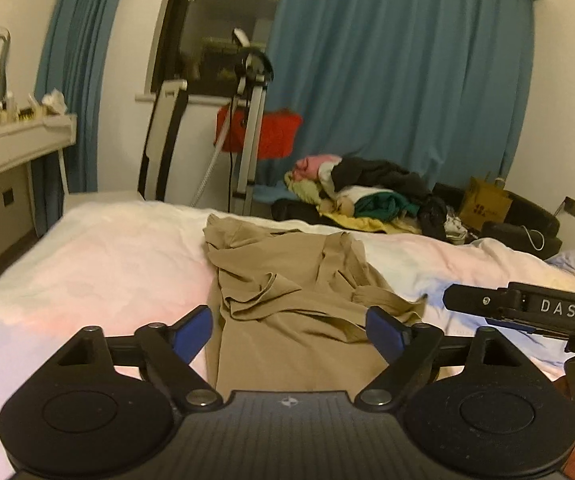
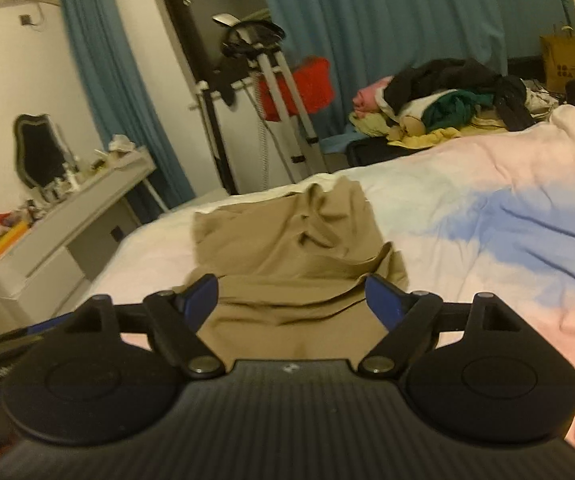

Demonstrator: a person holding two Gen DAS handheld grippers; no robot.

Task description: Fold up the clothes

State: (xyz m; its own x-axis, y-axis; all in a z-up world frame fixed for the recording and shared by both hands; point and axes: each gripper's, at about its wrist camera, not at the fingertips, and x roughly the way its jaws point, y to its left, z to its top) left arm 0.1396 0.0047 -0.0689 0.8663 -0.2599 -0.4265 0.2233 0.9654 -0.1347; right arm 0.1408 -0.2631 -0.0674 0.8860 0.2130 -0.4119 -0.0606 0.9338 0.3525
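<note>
A tan garment (image 1: 287, 280) lies crumpled on the bed (image 1: 107, 264), with folds and a strap-like band across its middle. My left gripper (image 1: 289, 330) is open, its blue pads wide apart just above the garment's near end, holding nothing. My right gripper (image 2: 291, 300) is open too, hovering over the near part of the same garment (image 2: 287, 240). In the left wrist view the right gripper's black body (image 1: 527, 308) shows at the right edge, beside the garment.
A pile of mixed clothes (image 1: 367, 192) lies beyond the bed's far edge, also in the right wrist view (image 2: 439, 100). A white dresser (image 1: 11, 148) with a mirror stands left. A stand and red item (image 1: 263, 132) sit before blue curtains (image 1: 399, 72). A brown paper bag (image 2: 565, 60) is at the far right.
</note>
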